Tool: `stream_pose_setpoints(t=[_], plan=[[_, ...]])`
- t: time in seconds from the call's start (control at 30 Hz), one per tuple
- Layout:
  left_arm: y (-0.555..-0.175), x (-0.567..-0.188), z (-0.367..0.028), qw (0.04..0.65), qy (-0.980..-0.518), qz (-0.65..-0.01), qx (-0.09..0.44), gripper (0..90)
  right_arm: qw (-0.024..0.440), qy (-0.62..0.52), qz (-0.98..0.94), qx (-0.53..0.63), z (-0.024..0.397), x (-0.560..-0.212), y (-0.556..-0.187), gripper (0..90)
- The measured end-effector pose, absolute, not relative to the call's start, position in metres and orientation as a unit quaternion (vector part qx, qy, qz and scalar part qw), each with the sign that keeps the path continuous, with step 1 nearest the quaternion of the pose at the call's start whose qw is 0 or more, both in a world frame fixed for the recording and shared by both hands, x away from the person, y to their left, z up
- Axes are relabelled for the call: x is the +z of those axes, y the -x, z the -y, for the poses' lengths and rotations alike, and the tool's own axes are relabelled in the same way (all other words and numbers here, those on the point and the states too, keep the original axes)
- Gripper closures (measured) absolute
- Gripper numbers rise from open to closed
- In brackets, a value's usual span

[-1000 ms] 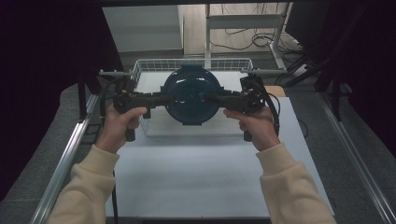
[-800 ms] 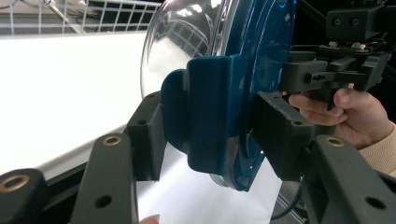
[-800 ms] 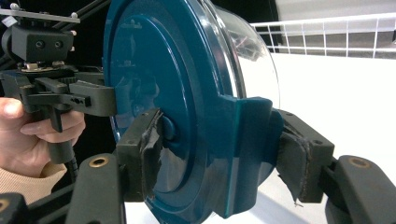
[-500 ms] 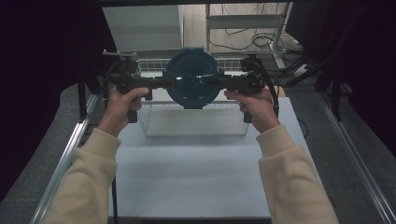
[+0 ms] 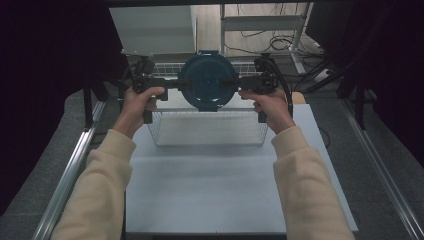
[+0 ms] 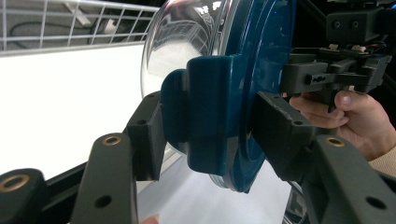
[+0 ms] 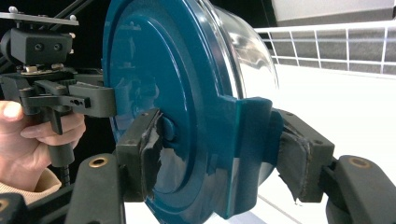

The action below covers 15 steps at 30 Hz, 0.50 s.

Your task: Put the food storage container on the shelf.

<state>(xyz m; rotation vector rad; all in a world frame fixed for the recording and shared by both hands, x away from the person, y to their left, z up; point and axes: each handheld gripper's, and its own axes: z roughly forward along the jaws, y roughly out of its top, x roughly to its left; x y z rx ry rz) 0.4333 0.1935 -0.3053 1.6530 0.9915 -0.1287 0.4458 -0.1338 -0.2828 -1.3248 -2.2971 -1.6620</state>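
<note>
glossy teal plastic lid (image 7: 159, 93); wire basket (image 5: 210, 127)

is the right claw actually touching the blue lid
Touching. In the right gripper view the right claw has one pad pressed on the blue lid's flat face and the other on its side tab.

Hidden and cut-off parts

In the high view the blue-lidded container (image 5: 205, 80) covers the middle of the wire basket (image 5: 210, 131) behind it, and both claw tips disappear against its sides. In the left gripper view the lid's top and bottom run past the frame; its contents cannot be told.
</note>
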Motion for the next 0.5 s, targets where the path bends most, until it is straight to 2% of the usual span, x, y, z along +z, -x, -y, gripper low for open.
stream_pose_setpoints(t=[0.2,0.5], plan=[[-0.449,-0.32,-0.193,0.552,-0.706,-0.438,-0.076,44.8,0.018,0.444,0.734,-0.514,0.131,-0.296,-0.458,36.3],[-0.462,-0.326,-0.193,0.571,-0.674,-0.459,-0.096,44.3,0.036,0.47,0.711,-0.522,0.133,-0.306,-0.47,34.9]])
